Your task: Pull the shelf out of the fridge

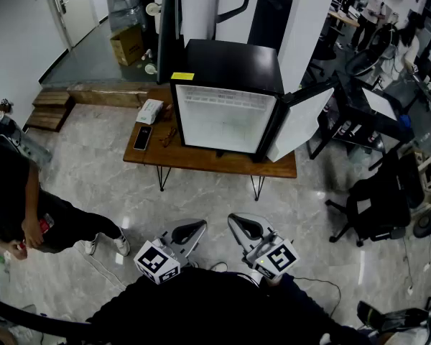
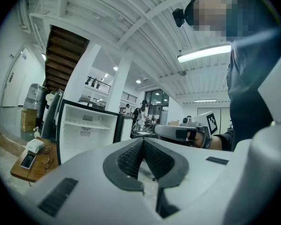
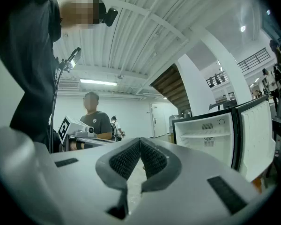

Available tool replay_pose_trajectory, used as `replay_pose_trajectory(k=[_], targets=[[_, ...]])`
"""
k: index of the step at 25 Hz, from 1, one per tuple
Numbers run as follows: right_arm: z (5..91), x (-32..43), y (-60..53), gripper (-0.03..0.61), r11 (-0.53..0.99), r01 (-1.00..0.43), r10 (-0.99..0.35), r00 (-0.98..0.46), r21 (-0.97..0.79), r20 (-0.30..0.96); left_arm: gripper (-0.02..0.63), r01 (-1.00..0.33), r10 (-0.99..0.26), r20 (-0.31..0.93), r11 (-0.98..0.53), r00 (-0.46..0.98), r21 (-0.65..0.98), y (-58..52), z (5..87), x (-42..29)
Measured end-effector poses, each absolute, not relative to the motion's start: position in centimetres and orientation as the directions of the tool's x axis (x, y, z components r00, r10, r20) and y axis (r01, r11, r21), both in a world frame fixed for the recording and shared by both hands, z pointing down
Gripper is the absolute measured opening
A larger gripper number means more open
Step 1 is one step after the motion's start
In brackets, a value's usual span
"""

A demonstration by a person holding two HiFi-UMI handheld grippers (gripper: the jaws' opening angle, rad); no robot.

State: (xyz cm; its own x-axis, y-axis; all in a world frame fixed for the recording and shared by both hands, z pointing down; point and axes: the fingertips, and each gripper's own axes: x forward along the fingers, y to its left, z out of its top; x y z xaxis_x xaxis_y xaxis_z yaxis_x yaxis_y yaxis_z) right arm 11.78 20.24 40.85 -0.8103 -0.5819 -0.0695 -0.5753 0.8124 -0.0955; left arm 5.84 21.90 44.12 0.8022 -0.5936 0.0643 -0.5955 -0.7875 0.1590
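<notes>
A black mini fridge (image 1: 226, 85) stands on a low wooden table (image 1: 201, 160), its door (image 1: 302, 124) swung open to the right and its white inside facing me. A white shelf (image 2: 86, 124) spans the upper part of the inside; the right gripper view also shows this shelf (image 3: 208, 136). Both grippers are held close to my body, far from the fridge. My left gripper (image 1: 195, 228) is shut with nothing in it, as its own view of the left gripper (image 2: 143, 143) confirms. My right gripper (image 1: 238, 223) is likewise shut and empty, its pads meeting in the right gripper (image 3: 140, 142) view.
On the table's left end lie a phone (image 1: 142, 137), a white box (image 1: 150, 111) and glasses (image 1: 169, 135). A person (image 1: 14, 207) stands at the left. An office chair (image 1: 377, 200) and desks fill the right side. Marble floor lies between me and the table.
</notes>
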Motion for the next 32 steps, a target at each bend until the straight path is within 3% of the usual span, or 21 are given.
replay_pose_trajectory(k=[19,32], targets=[[41.6,13.3,19.8,0.009,0.793,-0.6,-0.608,-0.79,-0.1,-0.076,0.008,-0.595,-0.591,0.076,-0.791,0.803,0.14,20.4,43.2,7.0],[44.0,12.1,6.3,0.006,0.647,-0.74,-0.753,-0.658,-0.184,-0.002,0.008,-0.56,-0.561,0.047,-0.809,0.826,0.179,6.7,44.9,3.9]])
